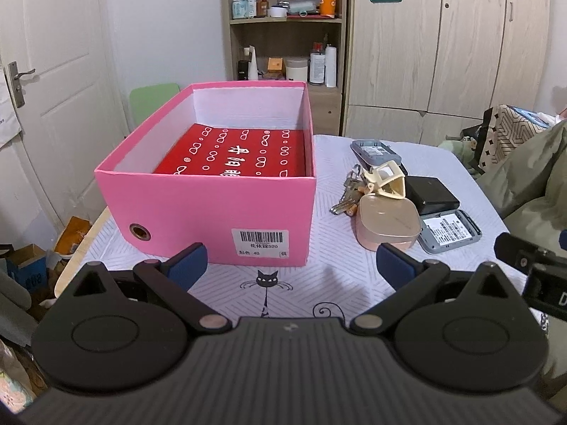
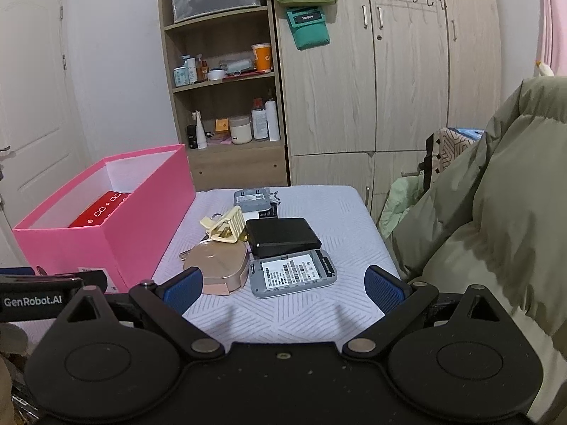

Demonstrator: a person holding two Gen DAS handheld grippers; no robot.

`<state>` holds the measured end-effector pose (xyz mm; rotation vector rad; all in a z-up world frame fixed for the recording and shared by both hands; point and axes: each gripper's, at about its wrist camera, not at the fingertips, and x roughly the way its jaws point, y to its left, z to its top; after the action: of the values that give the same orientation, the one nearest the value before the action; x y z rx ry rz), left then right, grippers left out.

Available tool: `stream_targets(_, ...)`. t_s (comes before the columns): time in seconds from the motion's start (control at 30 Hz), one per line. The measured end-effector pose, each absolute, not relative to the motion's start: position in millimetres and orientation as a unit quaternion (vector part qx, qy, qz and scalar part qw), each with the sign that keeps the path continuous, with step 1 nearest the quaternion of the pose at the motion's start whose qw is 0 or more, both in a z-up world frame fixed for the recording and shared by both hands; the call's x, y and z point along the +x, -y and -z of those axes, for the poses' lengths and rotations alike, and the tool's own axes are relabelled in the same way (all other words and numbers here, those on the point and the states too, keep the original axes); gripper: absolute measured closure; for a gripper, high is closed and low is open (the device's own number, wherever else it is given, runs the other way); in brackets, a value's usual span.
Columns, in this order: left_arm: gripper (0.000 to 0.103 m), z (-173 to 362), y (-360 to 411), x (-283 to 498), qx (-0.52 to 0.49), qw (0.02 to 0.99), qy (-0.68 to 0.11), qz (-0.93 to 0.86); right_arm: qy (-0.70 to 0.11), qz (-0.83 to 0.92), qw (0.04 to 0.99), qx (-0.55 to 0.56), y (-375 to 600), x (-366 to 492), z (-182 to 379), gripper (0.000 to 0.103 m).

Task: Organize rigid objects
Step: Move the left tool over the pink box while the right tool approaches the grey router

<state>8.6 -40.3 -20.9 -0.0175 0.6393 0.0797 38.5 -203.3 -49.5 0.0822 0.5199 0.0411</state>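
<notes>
Tablecloth [image 2: 301, 311]: one pink box [image 1: 212, 212] (two grey devices [image 2: 292, 272]).

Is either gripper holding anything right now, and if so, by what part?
Nothing is held. The left gripper and right gripper are both open and empty, short of the pink box and the pile.

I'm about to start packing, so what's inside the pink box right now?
The pink box holds a flat red package with white print, lying on the bottom. Its near end and anything under it are hidden by the front wall.
</notes>
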Motion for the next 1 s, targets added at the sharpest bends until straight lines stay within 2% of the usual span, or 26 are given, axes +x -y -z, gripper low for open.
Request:
stream_targets(0.37,0.000,15,39,13,0.005,0.944,-0.331,0.009,-0.239,-0.034,0.970,0.020,200,34,52,0.003)
stream_targets(0.47,0.000,1,40,16,0.047,0.935,-0.343,0.077,-0.198,-0.091,0.976,0.022,202,24,46,0.003)
stream_targets(0.6,0.000,-14,37,16,0.135,0.933,-0.323,0.081,-0.170,-0.114,0.979,-0.008,202,21,36,0.003)
stream_targets(1.0,0.003,-42,-37,68,0.150,0.915,-0.366,0.082,-0.240,-0.126,0.960,-0.066,192,64,52,0.003)
